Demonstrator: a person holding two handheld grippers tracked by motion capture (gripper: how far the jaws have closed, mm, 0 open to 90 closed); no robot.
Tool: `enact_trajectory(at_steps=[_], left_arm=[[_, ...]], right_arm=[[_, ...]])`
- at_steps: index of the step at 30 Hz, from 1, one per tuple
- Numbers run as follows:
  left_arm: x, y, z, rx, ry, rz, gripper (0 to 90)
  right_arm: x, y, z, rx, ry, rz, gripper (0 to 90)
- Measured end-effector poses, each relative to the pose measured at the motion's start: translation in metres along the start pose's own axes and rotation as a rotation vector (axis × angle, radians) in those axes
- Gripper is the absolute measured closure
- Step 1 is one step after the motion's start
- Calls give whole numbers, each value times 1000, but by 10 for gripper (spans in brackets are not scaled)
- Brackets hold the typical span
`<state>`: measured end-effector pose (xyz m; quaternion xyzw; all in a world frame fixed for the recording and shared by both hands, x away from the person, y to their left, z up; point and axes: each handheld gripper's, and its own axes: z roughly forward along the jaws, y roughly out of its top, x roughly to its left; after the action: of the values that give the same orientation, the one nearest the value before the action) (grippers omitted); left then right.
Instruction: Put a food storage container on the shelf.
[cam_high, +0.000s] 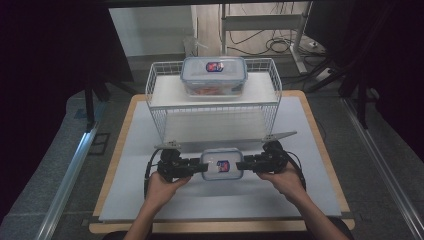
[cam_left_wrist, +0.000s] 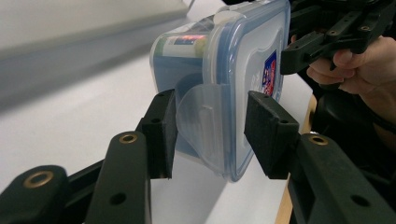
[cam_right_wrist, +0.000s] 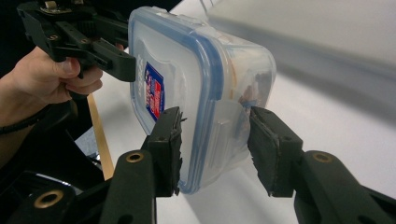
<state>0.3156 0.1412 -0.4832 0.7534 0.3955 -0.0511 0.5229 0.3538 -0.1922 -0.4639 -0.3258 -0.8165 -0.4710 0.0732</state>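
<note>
Down at the near middle of the pale grey table mat (cam_high: 300, 165), a small clear plastic box with a blue-rimmed snap lid (cam_high: 222, 164) sits between two black grippers — one on each short end. The left gripper (cam_high: 202, 167) comes in from the left, the right gripper (cam_high: 240, 165) from the right, each held in a bare hand.

In the left gripper view the jaws straddle the box's translucent, rounded lid latch (cam_left_wrist: 205, 126); the inner pad rests against the flap while the other pad stands just beside the blue lid edge, so the jaws are spread around the end, not clamped. In the right gripper view the worn, ragged-edged pads sit either side of the opposite end: one touches the lid rim, the other is just off the clear wall — again spread.

The lid carries a red-and-blue sticker (cam_right_wrist: 154, 91). Farther back, a white wire shelf rack (cam_high: 155, 87) holds a larger clear box with the same blue-rimmed lid (cam_high: 214, 75) on its flat top board.
</note>
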Motion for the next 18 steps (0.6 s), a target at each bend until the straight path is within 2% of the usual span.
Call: enact_trajectory(at_steps=[5, 10, 17, 18], left_arm=[[-7, 20, -9, -23, 33, 27, 541], [-17, 45, -20, -34, 73, 72, 534], [-24, 73, -30, -62, 95, 115, 532], [-24, 77, -31, -66, 95, 119, 532]], right_arm=[[6, 19, -7, -24, -11, -29, 554], [11, 39, -15, -64, -17, -61, 554], [16, 69, -29, -108, -27, -99, 553], [16, 69, -29, -108, -27, -99, 553]])
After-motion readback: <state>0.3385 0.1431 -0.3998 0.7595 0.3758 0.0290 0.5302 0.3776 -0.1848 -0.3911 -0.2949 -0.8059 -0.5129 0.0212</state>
